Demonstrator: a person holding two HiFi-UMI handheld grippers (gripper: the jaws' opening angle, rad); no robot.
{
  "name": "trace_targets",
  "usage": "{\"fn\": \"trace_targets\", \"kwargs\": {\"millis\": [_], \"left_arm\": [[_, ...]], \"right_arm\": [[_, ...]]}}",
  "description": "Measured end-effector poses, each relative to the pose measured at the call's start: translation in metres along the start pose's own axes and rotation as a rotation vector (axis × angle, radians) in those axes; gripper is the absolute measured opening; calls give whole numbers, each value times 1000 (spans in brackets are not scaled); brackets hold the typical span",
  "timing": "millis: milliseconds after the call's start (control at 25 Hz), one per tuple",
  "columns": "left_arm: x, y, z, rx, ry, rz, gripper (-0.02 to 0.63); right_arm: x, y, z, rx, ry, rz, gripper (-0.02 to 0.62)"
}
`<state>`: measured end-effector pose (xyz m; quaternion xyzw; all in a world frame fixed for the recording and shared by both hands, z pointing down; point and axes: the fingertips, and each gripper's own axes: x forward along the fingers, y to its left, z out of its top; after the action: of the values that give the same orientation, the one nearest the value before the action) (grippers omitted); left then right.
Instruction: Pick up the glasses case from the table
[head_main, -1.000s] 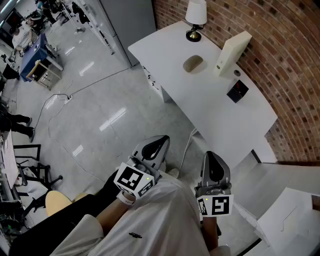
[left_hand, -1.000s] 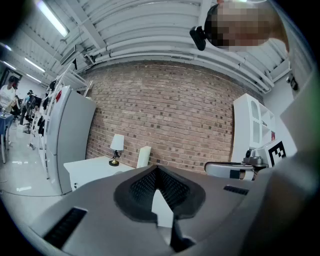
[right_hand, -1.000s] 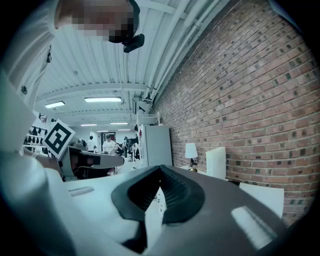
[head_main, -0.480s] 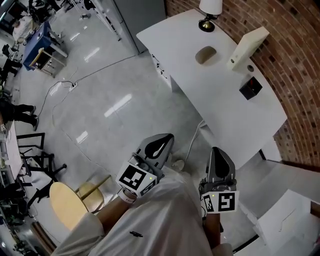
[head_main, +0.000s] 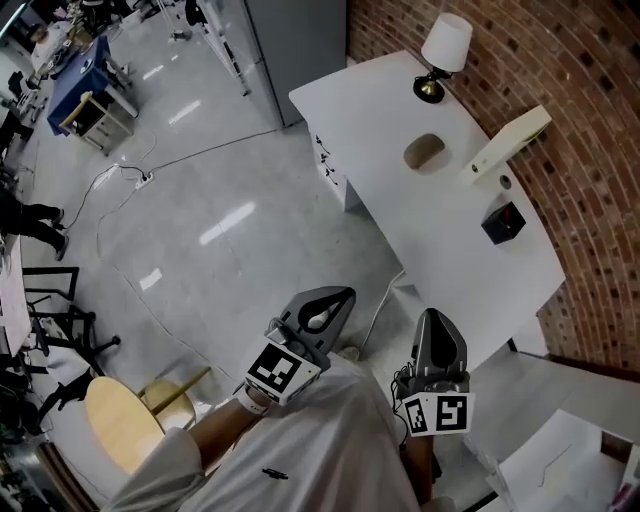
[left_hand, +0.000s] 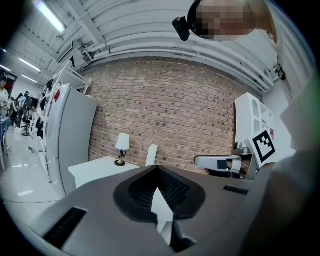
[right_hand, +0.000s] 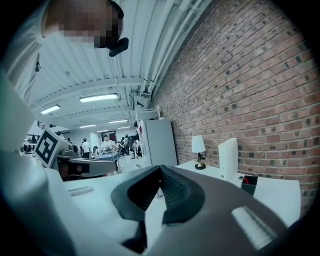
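The glasses case (head_main: 424, 152) is a tan oval lying flat on the white table (head_main: 400, 210), towards its far end. Both grippers hang over the floor, well short of the table. My left gripper (head_main: 344, 294) points towards the table's near edge with its jaws together and nothing in them; in its own view the left gripper (left_hand: 157, 168) shows the same. My right gripper (head_main: 437, 316) sits close to the table's near corner, also shut and empty; the right gripper (right_hand: 160, 168) view confirms it. The case does not show in either gripper view.
On the table stand a lamp (head_main: 443, 55) with a white shade, a white upright box (head_main: 510, 143) and a small black box (head_main: 503, 222). A brick wall (head_main: 590, 120) backs the table. A cable (head_main: 150, 175) crosses the grey floor; a wooden stool (head_main: 120, 425) is at lower left.
The person has stepped towards the table, carrying both grippers along. The table now lies further right and lower in the head view. Both jaws stay shut.
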<state>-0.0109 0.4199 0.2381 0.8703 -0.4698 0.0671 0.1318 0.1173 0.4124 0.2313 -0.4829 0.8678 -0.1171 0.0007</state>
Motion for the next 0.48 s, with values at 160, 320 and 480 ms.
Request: {"fn": "trace_targets", "kwargs": {"millis": [160,320,480], "left_arm": [[-2,25,10,-34,-34,-16,2],[-1,42,4,-105,1,-68,2],[-8,67,8,-108,-4,-53,2]], "right_arm": [[20,12,10,-38,-22,-2,10],[43,20,6,-49,-12,1,11],[66,37,6,-52,-10,18,11]]}}
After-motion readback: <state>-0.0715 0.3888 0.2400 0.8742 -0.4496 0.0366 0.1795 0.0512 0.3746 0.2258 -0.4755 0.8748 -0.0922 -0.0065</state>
